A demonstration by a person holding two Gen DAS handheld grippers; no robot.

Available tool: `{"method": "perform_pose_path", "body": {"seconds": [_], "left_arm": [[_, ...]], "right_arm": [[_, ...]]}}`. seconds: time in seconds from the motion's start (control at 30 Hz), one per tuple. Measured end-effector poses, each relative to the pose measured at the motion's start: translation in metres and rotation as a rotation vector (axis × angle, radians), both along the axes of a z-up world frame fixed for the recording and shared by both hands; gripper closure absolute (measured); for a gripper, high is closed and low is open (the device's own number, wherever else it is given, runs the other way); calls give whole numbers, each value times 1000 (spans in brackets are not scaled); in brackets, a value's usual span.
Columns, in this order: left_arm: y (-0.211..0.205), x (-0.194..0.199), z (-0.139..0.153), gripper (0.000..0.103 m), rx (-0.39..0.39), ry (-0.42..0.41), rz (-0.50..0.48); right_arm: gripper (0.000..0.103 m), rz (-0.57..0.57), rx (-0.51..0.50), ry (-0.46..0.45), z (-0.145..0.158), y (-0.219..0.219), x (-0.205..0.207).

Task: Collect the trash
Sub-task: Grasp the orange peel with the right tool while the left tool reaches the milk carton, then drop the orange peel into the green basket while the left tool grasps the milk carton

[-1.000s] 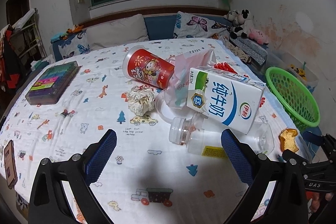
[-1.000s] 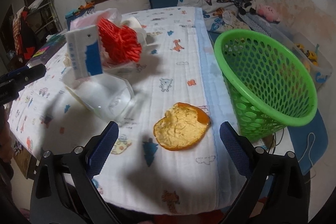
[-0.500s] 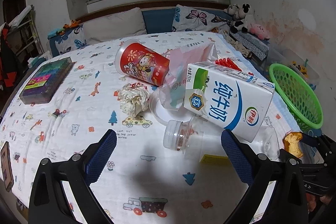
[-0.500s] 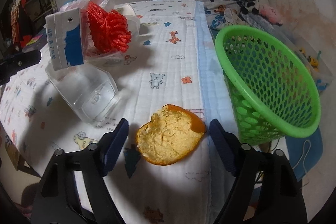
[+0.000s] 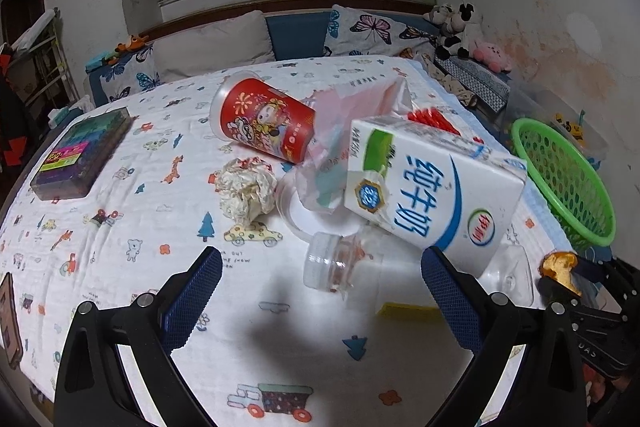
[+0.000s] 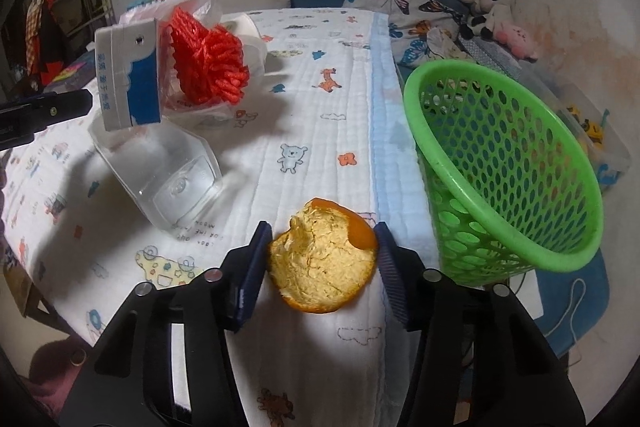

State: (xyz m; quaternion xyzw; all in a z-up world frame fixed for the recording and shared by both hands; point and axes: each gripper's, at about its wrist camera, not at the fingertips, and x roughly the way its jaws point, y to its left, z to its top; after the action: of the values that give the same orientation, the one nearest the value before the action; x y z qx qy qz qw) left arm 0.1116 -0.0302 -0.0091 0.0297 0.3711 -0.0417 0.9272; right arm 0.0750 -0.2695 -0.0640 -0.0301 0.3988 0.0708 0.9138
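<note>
A piece of orange peel [image 6: 322,269] lies near the bed's right edge. My right gripper [image 6: 322,247] has its jaws closing on it, and both pads touch its sides. The peel [image 5: 560,265] also shows at the far right of the left wrist view. My left gripper [image 5: 319,257] stands open above the sheet, just short of a clear plastic bottle [image 5: 344,265] lying on its side. A milk carton [image 5: 432,187] leans over that bottle. A red cup [image 5: 264,119] and a crumpled paper ball [image 5: 246,189] lie farther back.
A green mesh basket [image 6: 500,163] stands tilted off the bed's right edge, close to the peel. A red net [image 6: 208,67] in a plastic bag sits behind the carton. A dark box [image 5: 80,155] lies at the left. Pillows and soft toys line the headboard.
The right gripper's jaws have come together from wide open until they touch the orange peel. The left gripper has drifted slightly toward the bottle and stays open.
</note>
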Motion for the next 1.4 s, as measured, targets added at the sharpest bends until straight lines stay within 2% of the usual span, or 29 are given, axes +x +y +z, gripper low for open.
{"method": "perform_pose_path", "body": {"seconds": [0.33,0.57,0.77,0.87,0.97,1.03,1.23,1.4], "left_arm": [[9,22,18,6,-34,-26,-31],[3,48,40,6,-88,-31,-132],[-6,71,53,7,-42,-63,-191],[-2,81,49,9,-62,-28,-194],[6,72,51,10,-141,-33,-216],[6,64,49,10,-133,-30,-217],[5,54,45,10,-228,68,-188],[-11,64,46,10,-293,181,-102]], "right_arm": [[59,-2,63,0,10,-3,0],[59,5,92,-13,17,-4,3],[59,5,120,-28,26,-6,5],[59,5,121,-36,29,-7,6],[59,3,126,-40,30,-9,7],[59,3,131,-38,30,-10,9],[59,-6,131,-53,35,-21,14],[59,-28,121,-69,37,-33,17]]}}
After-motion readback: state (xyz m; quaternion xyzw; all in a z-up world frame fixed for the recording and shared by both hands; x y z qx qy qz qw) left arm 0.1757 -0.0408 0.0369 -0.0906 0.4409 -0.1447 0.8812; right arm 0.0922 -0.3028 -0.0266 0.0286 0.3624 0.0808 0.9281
